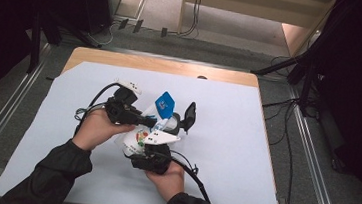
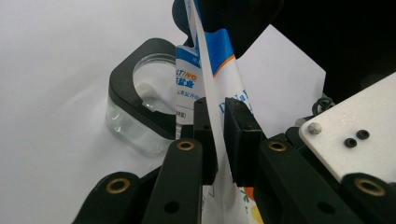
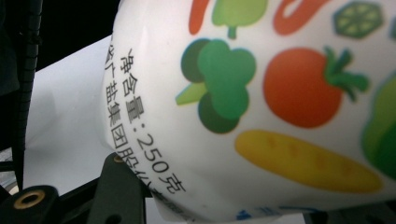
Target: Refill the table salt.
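One salt pouch [image 1: 152, 124], white with a blue top and printed vegetables, is held tilted just above and beside the single clear jar with a black collar [image 2: 140, 109] on the white sheet [image 1: 226, 136]. The left gripper [image 2: 218, 135] pinches the pouch's flat upper seam, while the right gripper [image 1: 156, 152] clasps its rounded lower body. The pouch looks soft, smooth-skinned and bottom-heavy, so I judge the seam and base the soundest holds.
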`<state>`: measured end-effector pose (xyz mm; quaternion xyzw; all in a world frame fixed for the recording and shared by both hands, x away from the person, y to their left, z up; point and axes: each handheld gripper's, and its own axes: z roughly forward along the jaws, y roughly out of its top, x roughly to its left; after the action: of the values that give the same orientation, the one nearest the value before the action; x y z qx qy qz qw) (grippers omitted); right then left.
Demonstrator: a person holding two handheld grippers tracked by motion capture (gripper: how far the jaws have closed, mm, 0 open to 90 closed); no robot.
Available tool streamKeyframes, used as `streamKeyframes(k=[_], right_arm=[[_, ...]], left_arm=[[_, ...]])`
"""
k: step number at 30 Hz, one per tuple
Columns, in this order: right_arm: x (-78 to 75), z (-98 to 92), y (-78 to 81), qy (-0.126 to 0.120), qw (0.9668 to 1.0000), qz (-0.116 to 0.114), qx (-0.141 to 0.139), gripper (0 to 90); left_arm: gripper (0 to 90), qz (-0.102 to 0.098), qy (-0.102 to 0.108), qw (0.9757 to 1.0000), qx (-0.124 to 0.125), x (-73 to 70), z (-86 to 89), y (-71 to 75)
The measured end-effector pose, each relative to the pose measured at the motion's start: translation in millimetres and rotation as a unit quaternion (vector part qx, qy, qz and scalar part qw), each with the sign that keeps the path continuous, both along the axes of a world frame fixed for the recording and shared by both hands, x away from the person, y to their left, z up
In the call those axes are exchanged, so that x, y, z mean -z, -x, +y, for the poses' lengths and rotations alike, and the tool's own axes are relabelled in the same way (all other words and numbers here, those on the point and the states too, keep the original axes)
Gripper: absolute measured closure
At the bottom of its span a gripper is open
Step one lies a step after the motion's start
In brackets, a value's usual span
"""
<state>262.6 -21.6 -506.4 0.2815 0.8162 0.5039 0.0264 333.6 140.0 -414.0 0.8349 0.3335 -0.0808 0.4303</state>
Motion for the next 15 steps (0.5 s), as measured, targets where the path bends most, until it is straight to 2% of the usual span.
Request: streamKeyframes(k=[4,7,8,11,13,15], right_arm=[[0.7,0.3,-0.4,-0.006,1.0000,0.005,0.000,50.8],[-0.5,0.9,-0.2,-0.006,0.9999,0.011,0.002,49.8],[-0.6,1.1,-0.3,-0.004,0.9999,0.010,0.003,48.6],[-1.0,2.9,0.1,0.005,1.0000,0.005,0.004,45.7],[-0.9,3.2,0.0,0.006,1.0000,0.006,0.004,45.7],[-0.7,3.0,-0.8,0.007,0.9998,0.014,0.009,49.4]], left_arm=[[89.7,0.001,-0.005,1.0000,-0.006,0.5,0.4,-0.7],[90.0,-0.003,-0.008,0.9999,-0.013,0.4,-1.0,-0.3],[90.0,-0.003,-0.010,0.9997,-0.021,0.6,-1.9,-0.3],[90.0,0.001,-0.011,0.9997,-0.021,1.2,-2.7,-0.7],[90.0,-0.001,-0.013,0.9997,-0.023,1.5,-3.6,-0.3],[90.0,0.001,-0.014,0.9997,-0.021,2.5,-4.2,-0.8]])
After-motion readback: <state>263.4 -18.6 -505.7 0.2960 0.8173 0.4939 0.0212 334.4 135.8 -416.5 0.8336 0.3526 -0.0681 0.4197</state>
